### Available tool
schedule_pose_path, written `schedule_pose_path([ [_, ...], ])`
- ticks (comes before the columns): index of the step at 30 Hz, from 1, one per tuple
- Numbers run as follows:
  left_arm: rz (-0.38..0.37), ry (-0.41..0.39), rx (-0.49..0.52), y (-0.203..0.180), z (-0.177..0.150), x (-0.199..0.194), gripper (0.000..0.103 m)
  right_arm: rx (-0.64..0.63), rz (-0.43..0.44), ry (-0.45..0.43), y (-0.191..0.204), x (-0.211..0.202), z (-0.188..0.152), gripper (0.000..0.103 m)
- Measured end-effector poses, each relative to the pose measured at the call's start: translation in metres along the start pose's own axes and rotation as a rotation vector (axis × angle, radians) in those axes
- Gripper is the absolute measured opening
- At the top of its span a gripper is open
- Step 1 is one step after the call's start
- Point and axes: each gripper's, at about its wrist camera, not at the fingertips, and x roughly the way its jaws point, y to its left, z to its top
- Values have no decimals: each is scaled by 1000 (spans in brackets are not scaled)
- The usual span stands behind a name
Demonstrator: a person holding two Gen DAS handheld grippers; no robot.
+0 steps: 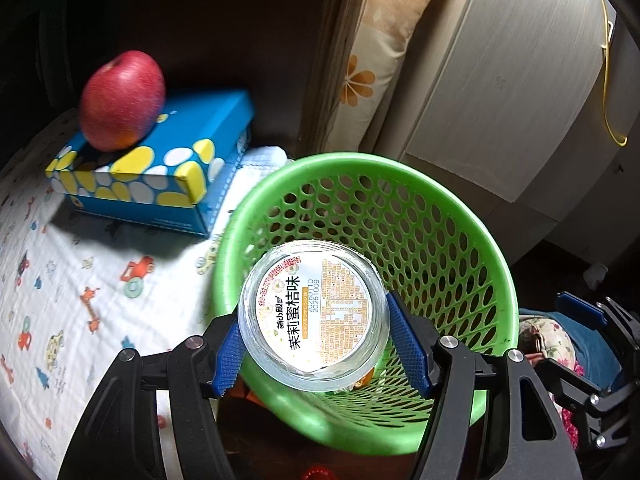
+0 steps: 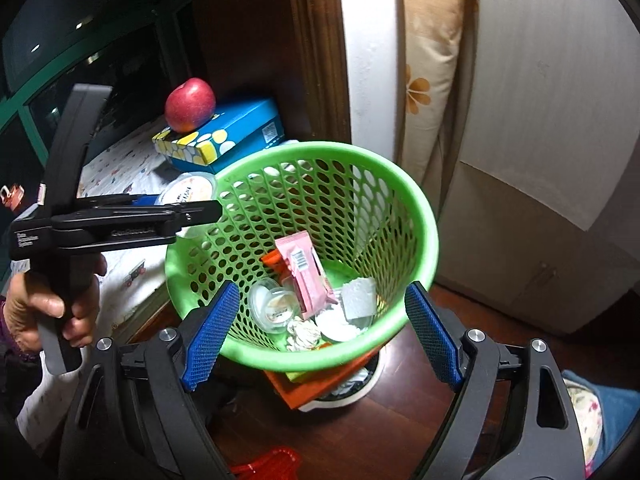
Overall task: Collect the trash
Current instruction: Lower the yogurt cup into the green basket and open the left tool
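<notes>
Jelly cup (image 1: 314,314), clear plastic and round, sits clamped between our left gripper's (image 1: 316,340) blue pads, its printed foil lid turned up toward the wrist camera, so its short axis runs from lid down into the basket. We hold it at the near rim of the green basket (image 1: 404,168), partly above the opening. In the right wrist view the cup (image 2: 188,190) shows at the basket's left rim. Our right gripper (image 2: 320,336) stands wide and empty, aimed into the basket (image 2: 420,216), where a pink wrapper (image 2: 306,276), another clear cup (image 2: 272,304) and crumpled paper (image 2: 302,332) lie. Beyond, a red apple (image 1: 122,100) rests on a blue tissue box (image 1: 160,168) on a patterned cloth (image 1: 80,280).
</notes>
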Motion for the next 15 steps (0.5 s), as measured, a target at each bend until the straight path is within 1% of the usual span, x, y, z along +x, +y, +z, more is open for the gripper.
schedule_pose_path([
  [6,-12,30,7,-11,0,15,63,29,2,12,-13,-1,-9,84],
  [7,-19,35,4,-12,1,16,64,32,1,11,-14,-1,-10,84],
  [9,-27,32,1,-14,1,16,74,40,1,8,-16,-3,-11,84],
  [13,-30,27,27,-18,-1,13,76,54,5,0,-19,-5,-12,84],
  [15,-16,27,37,-15,-3,10,78,60,11,-3,-19,-6,-13,85],
])
